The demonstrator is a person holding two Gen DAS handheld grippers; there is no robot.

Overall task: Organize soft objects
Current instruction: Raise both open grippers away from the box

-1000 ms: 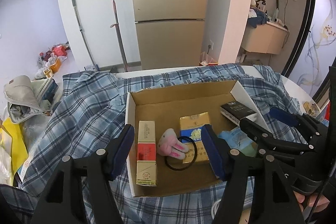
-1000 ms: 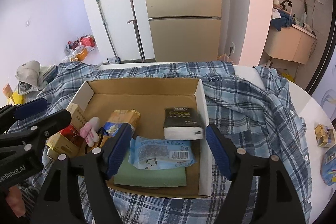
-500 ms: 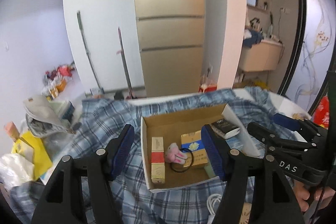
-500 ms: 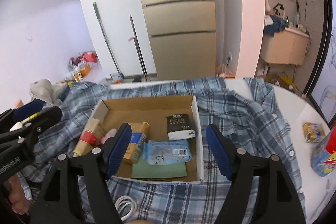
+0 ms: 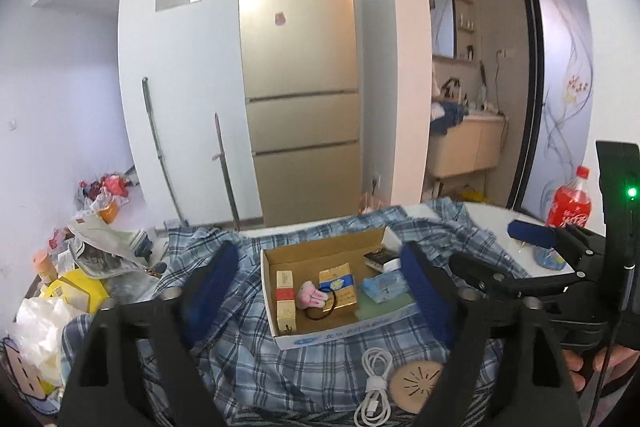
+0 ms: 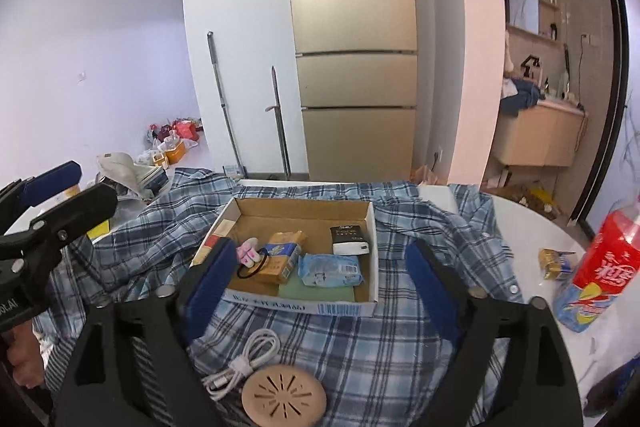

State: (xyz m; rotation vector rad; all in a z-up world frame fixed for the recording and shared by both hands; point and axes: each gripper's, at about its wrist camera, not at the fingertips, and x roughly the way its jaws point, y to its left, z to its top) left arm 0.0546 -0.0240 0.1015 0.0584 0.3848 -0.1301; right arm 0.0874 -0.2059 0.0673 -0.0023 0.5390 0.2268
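Cardboard box (image 5: 332, 337) sits below both raised, wide-open claws (image 5: 320, 291) (image 6: 320, 279)

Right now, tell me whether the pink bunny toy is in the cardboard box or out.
In. The pink bunny toy lies on the cardboard box floor, between two upright-printed packs, beside a black hair tie.

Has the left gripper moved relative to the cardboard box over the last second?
Yes. The left gripper has pulled back and up from the cardboard box: the box looks smaller now, and a white cable in front of it has come into view.
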